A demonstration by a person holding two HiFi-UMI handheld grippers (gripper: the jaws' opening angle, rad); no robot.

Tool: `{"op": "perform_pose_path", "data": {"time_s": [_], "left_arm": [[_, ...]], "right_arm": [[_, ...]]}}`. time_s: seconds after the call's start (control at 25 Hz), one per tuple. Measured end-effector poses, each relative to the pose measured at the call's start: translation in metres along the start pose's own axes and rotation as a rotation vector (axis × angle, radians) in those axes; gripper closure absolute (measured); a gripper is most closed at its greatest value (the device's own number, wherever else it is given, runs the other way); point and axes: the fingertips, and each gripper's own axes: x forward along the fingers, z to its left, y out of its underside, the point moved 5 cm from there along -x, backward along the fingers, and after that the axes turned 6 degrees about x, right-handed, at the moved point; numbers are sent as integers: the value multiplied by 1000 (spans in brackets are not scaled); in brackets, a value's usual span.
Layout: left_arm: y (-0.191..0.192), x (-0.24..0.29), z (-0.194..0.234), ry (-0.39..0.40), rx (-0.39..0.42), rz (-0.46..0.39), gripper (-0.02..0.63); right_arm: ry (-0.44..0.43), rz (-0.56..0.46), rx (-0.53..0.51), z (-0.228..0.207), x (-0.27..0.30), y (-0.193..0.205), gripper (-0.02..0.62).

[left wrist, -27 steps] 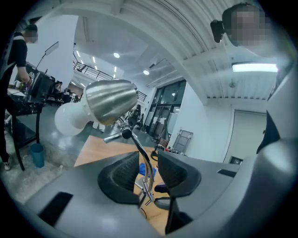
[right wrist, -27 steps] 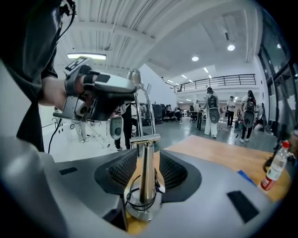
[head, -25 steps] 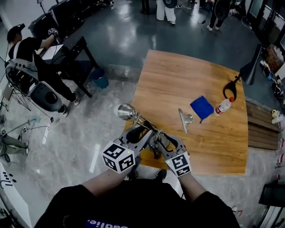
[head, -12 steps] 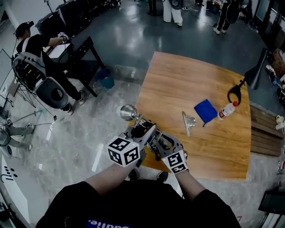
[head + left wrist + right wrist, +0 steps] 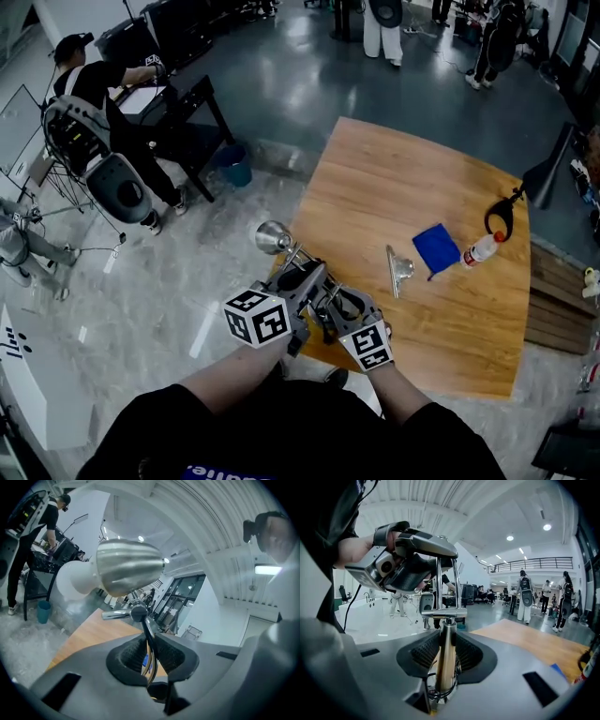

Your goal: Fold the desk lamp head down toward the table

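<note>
A chrome desk lamp stands at the near-left corner of the wooden table (image 5: 412, 187). Its cone-shaped head (image 5: 272, 236) points out over the floor. In the left gripper view the head (image 5: 126, 566) sits just above the jaws with a white bulb at its mouth. My left gripper (image 5: 302, 272) is closing, and its pads pinch the thin chrome arm rods (image 5: 149, 644) below the joint. My right gripper (image 5: 328, 298) is also closing, with the pads pressing the thicker upright post (image 5: 446, 658). The left gripper (image 5: 410, 559) shows above that post in the right gripper view.
On the table lie a metal clip (image 5: 398, 267), a blue cloth (image 5: 436, 248), a small bottle (image 5: 483, 248) and a black ring (image 5: 500, 217) beside a black cone (image 5: 548, 173). A person works at a dark bench (image 5: 178, 103) at the far left; others stand beyond the table.
Both grippers have stayed at the lamp. The left gripper has rolled a little and its jaws have drawn in on the arm rods. The right jaws have narrowed on the post.
</note>
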Motion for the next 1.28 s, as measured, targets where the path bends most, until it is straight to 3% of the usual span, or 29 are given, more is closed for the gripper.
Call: {"op": "perform_pose_path", "data": {"time_s": [0.36, 0.84, 1.08, 1.28], "left_arm": [[6, -8, 4, 30, -244, -90, 561], [6, -7, 20, 137, -437, -53, 558], [29, -11, 65, 71, -688, -83, 572], [29, -3, 67, 164, -815, -135, 572]], "right_arm": [[-45, 5, -24, 4, -2, 1, 486], [-8, -7, 39, 13, 2, 2, 486], [-5, -13, 40, 14, -2, 5, 486], [-8, -11, 43, 11, 0, 4, 486]]}}
